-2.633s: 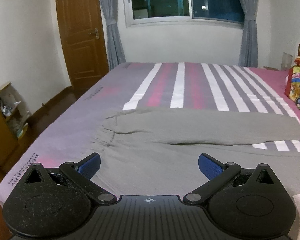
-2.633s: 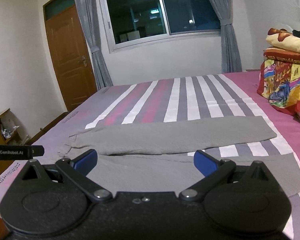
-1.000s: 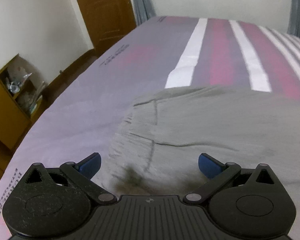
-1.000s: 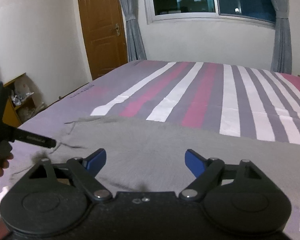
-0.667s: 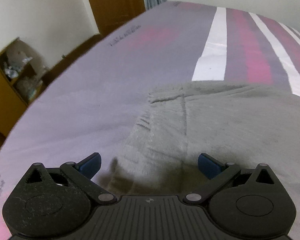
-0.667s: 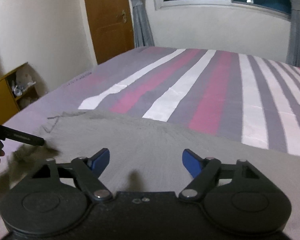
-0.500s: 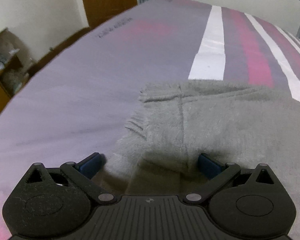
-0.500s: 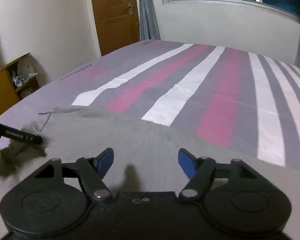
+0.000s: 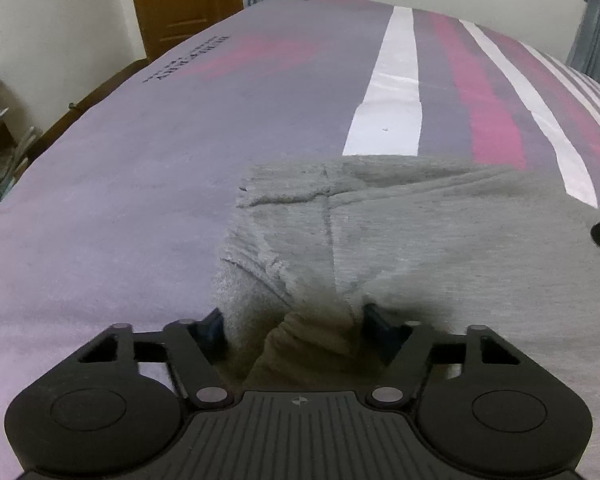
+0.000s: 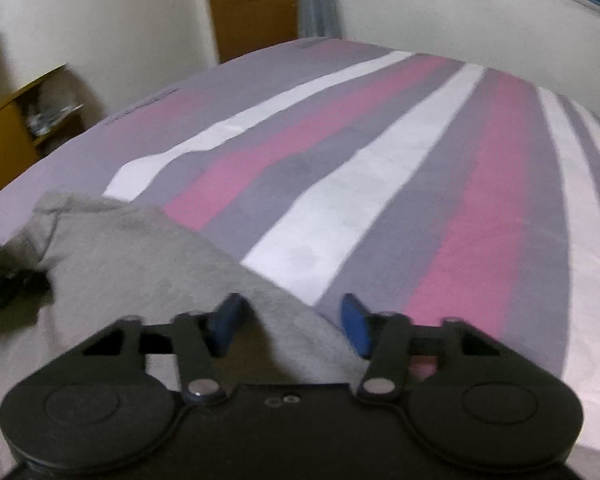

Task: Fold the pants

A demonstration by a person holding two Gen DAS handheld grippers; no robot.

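Grey fleece pants (image 9: 420,232) lie on the striped bedsheet (image 9: 140,168), filling the lower centre and right of the left wrist view, their legs cut off at the right edge. The left gripper (image 9: 294,330) is closing around a raised bunch of waistband fabric, its blue pads (image 9: 374,320) half buried in shadow. In the blurred right wrist view, the right gripper (image 10: 286,326) is closing over the pants' far edge, with cloth between the fingers; contact is hard to make out.

Grey pants (image 9: 440,240) laid on a striped bed (image 9: 140,184)

The soft fabric is spread flat, its gathered waistband (image 9: 260,240) rumpled and bunched at the near edge.
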